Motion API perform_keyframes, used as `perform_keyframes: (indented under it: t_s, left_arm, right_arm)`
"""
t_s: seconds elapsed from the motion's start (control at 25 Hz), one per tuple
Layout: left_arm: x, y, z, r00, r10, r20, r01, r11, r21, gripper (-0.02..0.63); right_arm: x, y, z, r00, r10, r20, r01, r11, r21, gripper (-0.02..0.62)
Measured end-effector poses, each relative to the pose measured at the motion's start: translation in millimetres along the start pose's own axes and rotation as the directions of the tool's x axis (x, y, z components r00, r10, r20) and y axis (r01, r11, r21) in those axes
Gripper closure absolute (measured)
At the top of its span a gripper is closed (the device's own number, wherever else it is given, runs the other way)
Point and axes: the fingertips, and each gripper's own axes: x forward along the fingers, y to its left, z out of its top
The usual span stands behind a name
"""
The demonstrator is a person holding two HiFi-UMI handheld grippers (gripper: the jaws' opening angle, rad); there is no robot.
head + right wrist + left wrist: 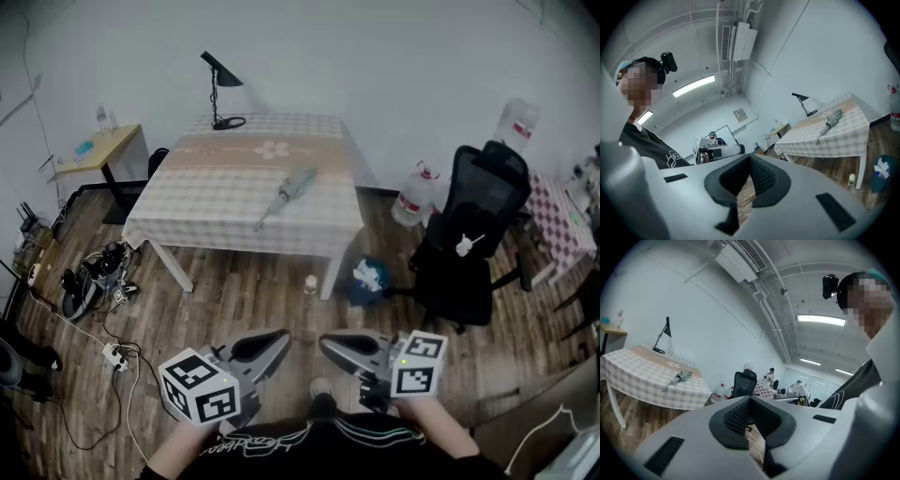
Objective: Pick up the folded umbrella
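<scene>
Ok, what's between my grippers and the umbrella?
In the head view: bare wood floor, a small bottle beside the table leg, then the checked tablecloth. The umbrella lies on it.

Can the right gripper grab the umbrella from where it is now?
Probably not yet. The right gripper is held close to the person, while the umbrella lies on the table, far across open floor.

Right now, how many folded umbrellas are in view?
1. The grey folded umbrella lies diagonally on the checked-cloth table, right of its middle. Others may be hidden out of sight.
</scene>
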Motion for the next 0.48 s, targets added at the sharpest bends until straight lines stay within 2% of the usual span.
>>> perform_keyframes:
  t_s: [0.48]
  left_arm:
    - [44,21,5,1.000,-0.007,-0.022,0.007,1.000,-0.014,0.609]
  right_arm:
    - [-5,-50,17,1.000,-0.004,0.017,0.003,0.999,0.032,0.584]
